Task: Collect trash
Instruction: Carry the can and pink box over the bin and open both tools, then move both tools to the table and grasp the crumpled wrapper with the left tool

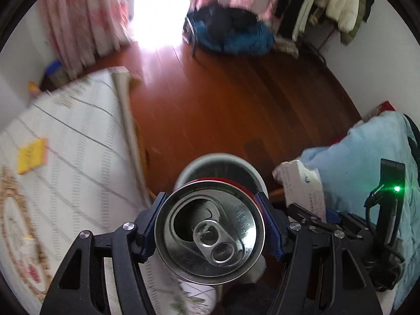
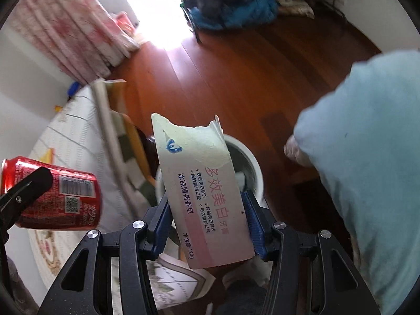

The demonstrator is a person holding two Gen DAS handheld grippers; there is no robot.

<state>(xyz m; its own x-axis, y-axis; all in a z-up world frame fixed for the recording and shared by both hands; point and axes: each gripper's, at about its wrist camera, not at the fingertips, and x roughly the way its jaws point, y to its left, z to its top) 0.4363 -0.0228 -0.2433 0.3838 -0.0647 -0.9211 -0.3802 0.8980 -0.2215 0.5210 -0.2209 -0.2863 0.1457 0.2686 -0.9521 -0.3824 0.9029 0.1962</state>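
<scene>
Trash filled both grippers above the wooden floor point(image 1: 236, 99). The left gripper point(image 1: 212, 225) had its fingers clamped on the sides of a red can point(image 1: 210, 231), opened top facing the camera. The right gripper point(image 2: 207, 215) pinched a torn toothpaste box point(image 2: 202, 194) by its long edges near the lower end. A white bin point(image 2: 256, 173) stood just beyond both loads, beside the bed point(image 1: 65, 157). Judging by looks, the can was light, smooth and easily dented, so a mid-body grip suited it. The box seemed light, thin cardboard, likely to buckle if squeezed hard.
</scene>
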